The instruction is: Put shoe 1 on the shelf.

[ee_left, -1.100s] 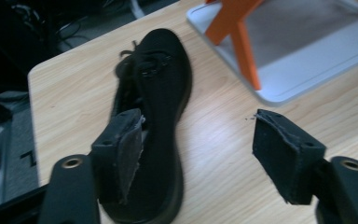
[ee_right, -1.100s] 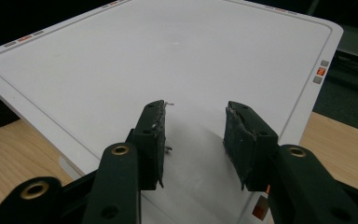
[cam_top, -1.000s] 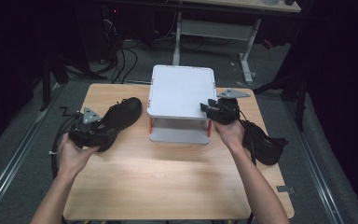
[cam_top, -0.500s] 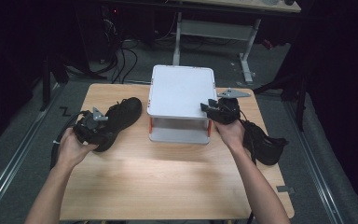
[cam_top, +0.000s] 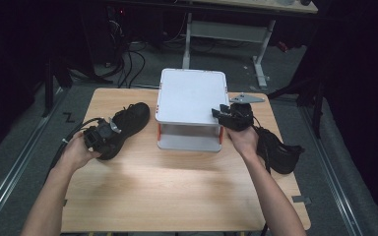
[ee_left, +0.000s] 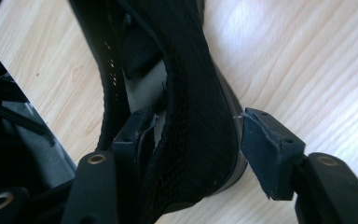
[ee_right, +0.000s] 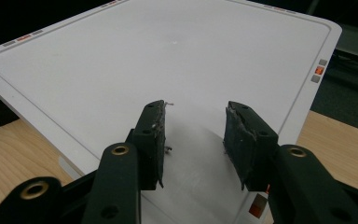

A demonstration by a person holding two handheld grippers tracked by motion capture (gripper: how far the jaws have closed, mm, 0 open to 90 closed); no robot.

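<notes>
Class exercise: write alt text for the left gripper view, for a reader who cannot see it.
A black shoe lies on a light wooden table, its heel wall between the left gripper's two black jaws. One jaw sits inside the shoe's opening, the other just outside its sole; they have just been closing.

worktop [cam_top: 177,187]: pale wood, rounded corners, mid frame in the high view; its near half bare.
rack [cam_top: 192,93]: white two-level stand with orange posts, on the worktop's far middle, upper centre of frame.
left shoe [cam_top: 128,123]: black, flat on the wood at centre left of the high view, toe towards the upper right; just beside the rack, apart from it.
right shoe [cam_top: 278,152]: black, at the worktop's right edge, centre right of frame.
plate [cam_top: 246,98]: grey, three-cornered, by the rack's right side.
floor [cam_top: 24,162]: grey, cables at upper left.
</notes>
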